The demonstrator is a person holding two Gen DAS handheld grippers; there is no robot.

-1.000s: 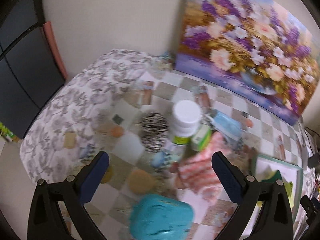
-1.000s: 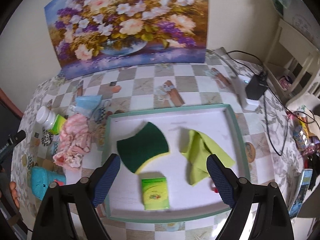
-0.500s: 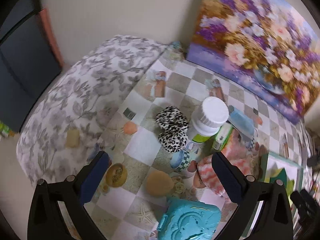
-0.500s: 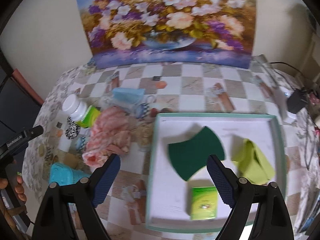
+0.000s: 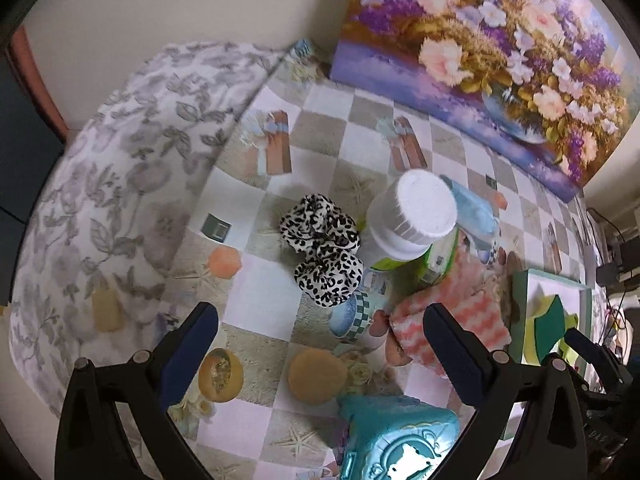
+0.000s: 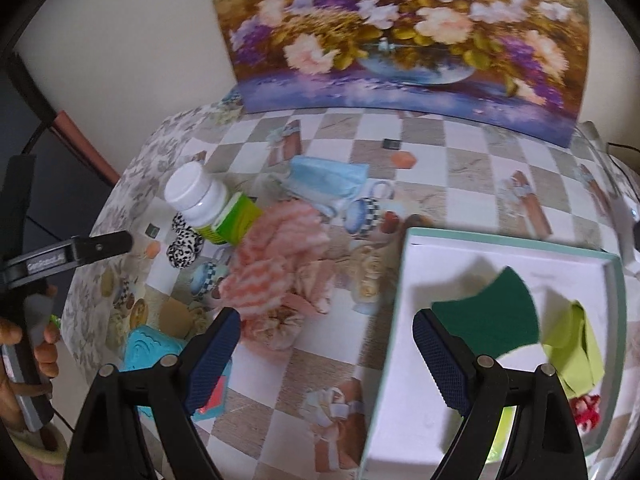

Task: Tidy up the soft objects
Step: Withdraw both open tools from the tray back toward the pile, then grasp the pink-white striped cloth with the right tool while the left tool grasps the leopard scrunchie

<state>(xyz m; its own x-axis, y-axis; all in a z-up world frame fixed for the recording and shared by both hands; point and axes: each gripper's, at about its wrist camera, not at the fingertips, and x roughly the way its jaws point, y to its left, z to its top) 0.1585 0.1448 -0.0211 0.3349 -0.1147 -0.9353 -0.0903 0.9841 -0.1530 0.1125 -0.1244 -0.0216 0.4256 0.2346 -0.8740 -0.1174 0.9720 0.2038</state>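
A leopard-print scrunchie (image 5: 322,250) lies on the checkered tablecloth, left of a white-capped bottle (image 5: 412,216); it also shows in the right wrist view (image 6: 184,242). A pink striped cloth (image 6: 276,260) lies bunched between the bottle and the teal-rimmed white tray (image 6: 408,272). A blue face mask (image 6: 326,178) lies behind it. The tray holds a green sponge (image 6: 490,312) and a lime cloth (image 6: 576,352). My left gripper (image 5: 316,350) is open and empty above the table, short of the scrunchie. My right gripper (image 6: 328,354) is open and empty over the tray's left edge.
A teal plastic box (image 5: 400,436) lies at the near edge under the left gripper. A green carton (image 6: 236,220) leans by the bottle. A flower painting (image 6: 400,36) stands against the back wall. Cables and a charger (image 5: 612,260) are at the far right.
My left gripper has moved in closer over the scrunchie and bottle. My right gripper has swung left, from over the tray toward the pink cloth. Both stay open.
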